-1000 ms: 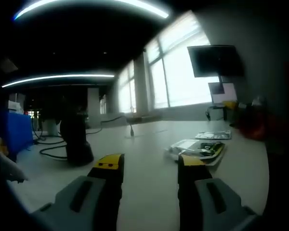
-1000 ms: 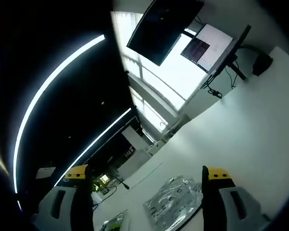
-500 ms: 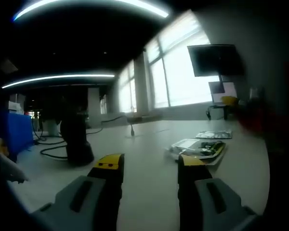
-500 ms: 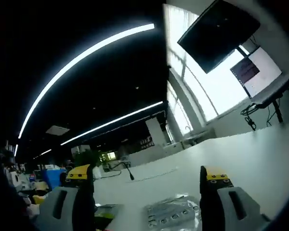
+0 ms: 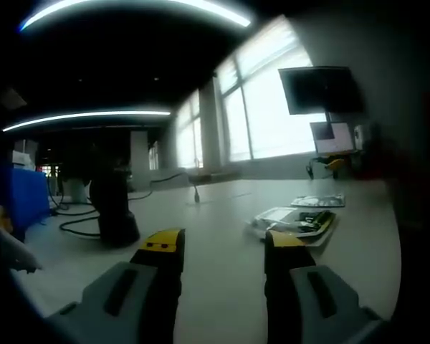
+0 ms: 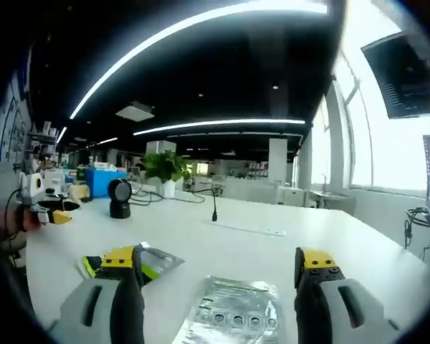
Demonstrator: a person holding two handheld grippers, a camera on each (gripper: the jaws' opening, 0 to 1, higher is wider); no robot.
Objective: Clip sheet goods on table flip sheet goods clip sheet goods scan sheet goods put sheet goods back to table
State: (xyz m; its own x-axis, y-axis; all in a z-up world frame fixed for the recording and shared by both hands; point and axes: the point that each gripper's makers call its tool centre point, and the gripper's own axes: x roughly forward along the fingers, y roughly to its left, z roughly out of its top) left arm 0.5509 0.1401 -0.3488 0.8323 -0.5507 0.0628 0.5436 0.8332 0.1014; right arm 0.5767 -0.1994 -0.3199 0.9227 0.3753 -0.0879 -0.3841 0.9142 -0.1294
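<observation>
Two sheet packs lie flat on the white table [image 6: 272, 247]. The silver pack [image 6: 233, 312] shows low between my right gripper's [image 6: 218, 261] wide-open jaws, which hold nothing. A yellow-green pack [image 6: 154, 261] lies to its left, partly behind the left jaw. In the left gripper view the yellow-green pack [image 5: 295, 221] lies ahead and to the right of my open, empty left gripper [image 5: 222, 244]. The silver pack [image 5: 317, 201] sits farther off. My left gripper [image 6: 46, 211], held by a hand, also appears at the far left of the right gripper view.
A black scanner on a stand [image 5: 113, 208] stands on the table's left with cables [image 5: 75, 223] around it; it also appears as the scanner [image 6: 119, 198] in the right gripper view. A potted plant [image 6: 163, 166] sits behind, and a monitor [image 5: 321, 89] hangs by the windows.
The right gripper's camera has rolled and swung down from the ceiling and monitor to a level look across the table. The left gripper view has held still.
</observation>
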